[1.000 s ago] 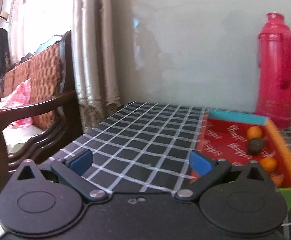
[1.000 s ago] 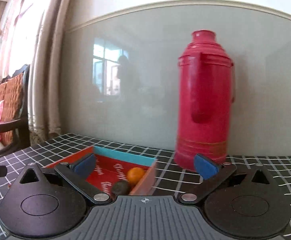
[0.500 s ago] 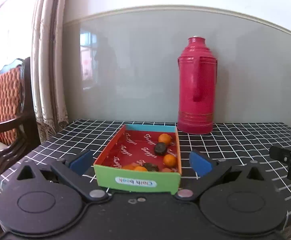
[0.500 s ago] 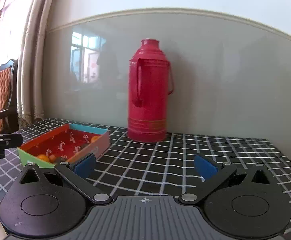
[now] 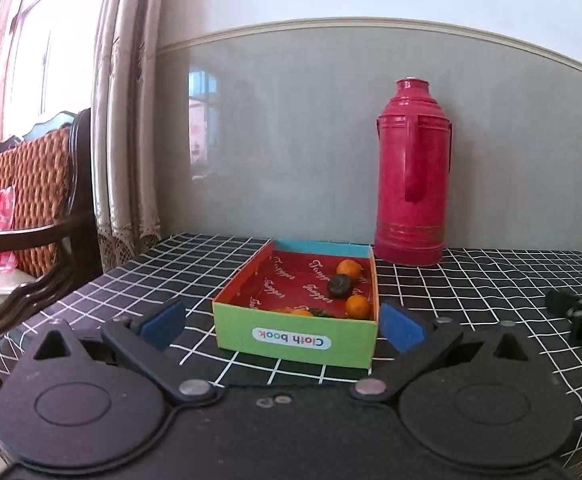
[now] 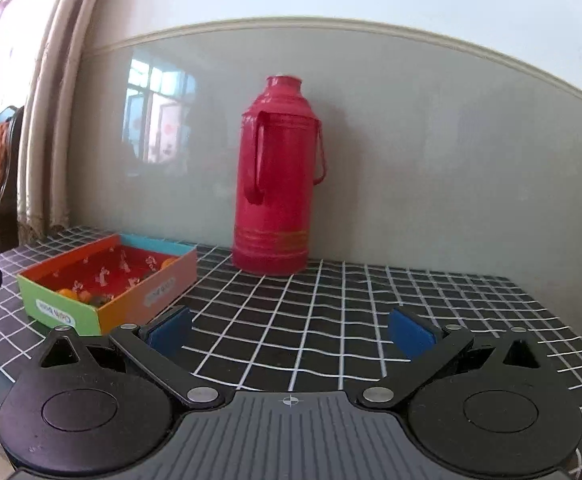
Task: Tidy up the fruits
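Note:
A shallow cardboard box [image 5: 295, 336] with a green front and red lining sits on the checked table. Inside lie two small oranges [image 5: 349, 269] [image 5: 358, 306], a dark round fruit [image 5: 340, 285] and more fruit half hidden behind the front wall. My left gripper [image 5: 281, 324] is open, its blue pads on either side of the box's near end, just short of it. In the right wrist view the same box [image 6: 103, 304] is at the left and my right gripper [image 6: 291, 330] is open over bare tablecloth, holding nothing.
A tall red thermos [image 5: 413, 172] [image 6: 279, 176] stands against the grey wall behind the box. A wooden chair with woven back [image 5: 31, 200] and curtains [image 5: 127, 120] are left of the table. The right gripper's tip [image 5: 579, 314] shows at the right edge of the left wrist view.
Both cameras have pulled back from the table. The left view swung right from the bare cloth so the box now lies between its pads. The right view shifted right, away from the box.

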`<state>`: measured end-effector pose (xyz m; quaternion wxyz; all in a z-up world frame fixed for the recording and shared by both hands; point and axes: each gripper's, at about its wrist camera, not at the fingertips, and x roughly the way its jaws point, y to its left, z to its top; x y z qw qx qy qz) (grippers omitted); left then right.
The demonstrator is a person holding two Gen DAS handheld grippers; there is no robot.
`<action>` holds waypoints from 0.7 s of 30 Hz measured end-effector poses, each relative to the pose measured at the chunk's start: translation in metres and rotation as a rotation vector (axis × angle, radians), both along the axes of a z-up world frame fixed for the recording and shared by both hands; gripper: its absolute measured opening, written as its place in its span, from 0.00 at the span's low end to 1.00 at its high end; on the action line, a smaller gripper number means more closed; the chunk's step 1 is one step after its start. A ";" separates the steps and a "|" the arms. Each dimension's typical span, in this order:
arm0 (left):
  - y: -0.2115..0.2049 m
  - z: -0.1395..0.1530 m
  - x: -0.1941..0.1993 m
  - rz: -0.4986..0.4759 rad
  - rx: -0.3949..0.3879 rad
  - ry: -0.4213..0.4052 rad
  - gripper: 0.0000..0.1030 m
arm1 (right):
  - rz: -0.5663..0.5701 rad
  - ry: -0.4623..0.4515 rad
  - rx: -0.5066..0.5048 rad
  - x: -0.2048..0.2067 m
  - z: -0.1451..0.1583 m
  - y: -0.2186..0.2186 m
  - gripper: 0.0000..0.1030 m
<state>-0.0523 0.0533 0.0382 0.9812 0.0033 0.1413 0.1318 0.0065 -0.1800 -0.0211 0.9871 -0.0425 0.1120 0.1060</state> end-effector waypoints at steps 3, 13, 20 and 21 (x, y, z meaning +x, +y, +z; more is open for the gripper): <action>0.002 0.000 -0.001 0.009 -0.003 -0.005 0.94 | 0.007 0.009 -0.029 0.004 -0.002 0.004 1.00; 0.003 0.000 -0.002 0.013 -0.009 0.000 0.94 | 0.009 0.002 -0.027 0.003 -0.003 0.002 1.00; 0.002 0.000 -0.001 0.011 -0.008 0.003 0.94 | 0.004 0.006 -0.007 0.004 -0.001 -0.002 1.00; 0.002 0.000 -0.001 0.010 -0.008 0.004 0.94 | 0.004 0.007 -0.006 0.004 -0.001 -0.002 1.00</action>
